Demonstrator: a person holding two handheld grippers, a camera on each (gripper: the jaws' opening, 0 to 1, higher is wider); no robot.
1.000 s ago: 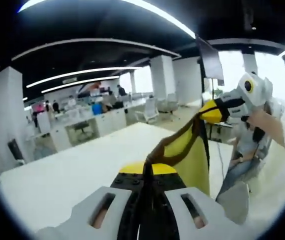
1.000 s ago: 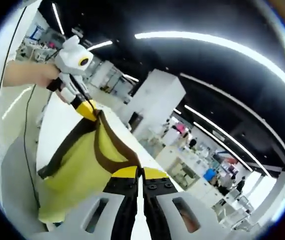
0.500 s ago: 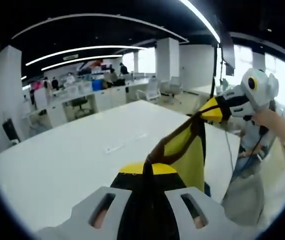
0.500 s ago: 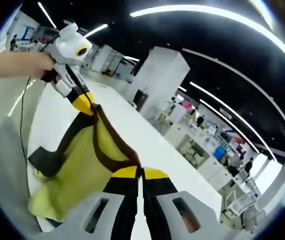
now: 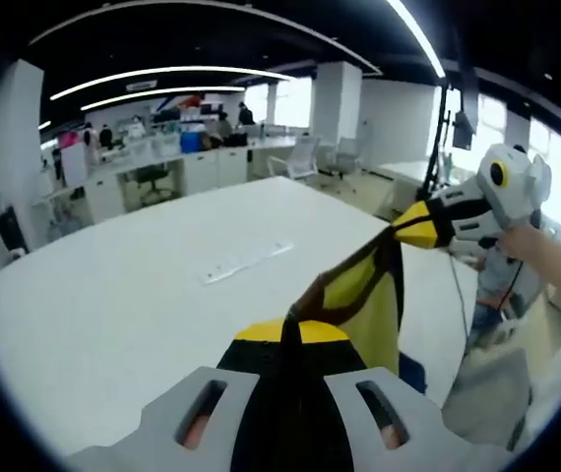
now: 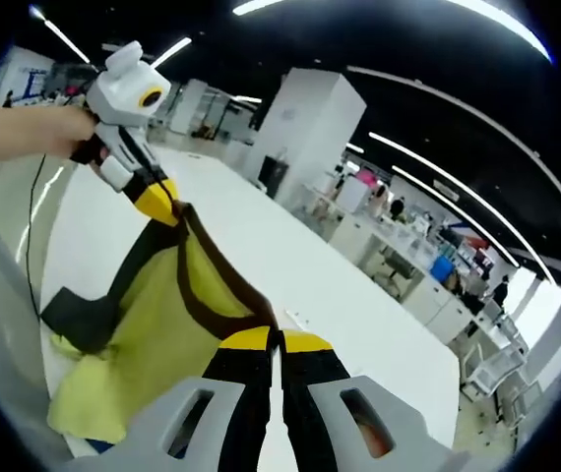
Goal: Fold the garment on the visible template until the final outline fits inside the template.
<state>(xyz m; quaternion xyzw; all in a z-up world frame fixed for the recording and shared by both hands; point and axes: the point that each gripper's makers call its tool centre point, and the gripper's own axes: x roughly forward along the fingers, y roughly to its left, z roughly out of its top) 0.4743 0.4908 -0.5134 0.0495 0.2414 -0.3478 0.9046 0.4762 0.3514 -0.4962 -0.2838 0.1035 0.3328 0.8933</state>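
A yellow garment [image 5: 367, 295] with dark brown trim hangs in the air between my two grippers, above a white table [image 5: 113, 295]. My left gripper [image 5: 290, 329] is shut on one corner of its trimmed edge. My right gripper [image 5: 404, 224], held by a person's hand, enters the left gripper view from the right, shut on the other corner. In the right gripper view the garment [image 6: 153, 324] drapes down to the left, with my right gripper [image 6: 274, 339] shut on its brown trim and the left gripper [image 6: 162, 204] pinching the far corner. Its lower hem lies bunched near the table edge.
A thin pale strip [image 5: 246, 263] lies on the white table. Beyond the table [image 6: 359, 295] stand office desks, chairs [image 5: 300, 157], white columns [image 6: 300, 128] and people in the distance. A person's hand [image 6: 25, 133] and grey clothing [image 5: 487, 393] are near the table edge.
Both views have tilted downward, so more tabletop and less ceiling shows. The garment stays stretched between the two shut grippers and hangs lower toward the table.
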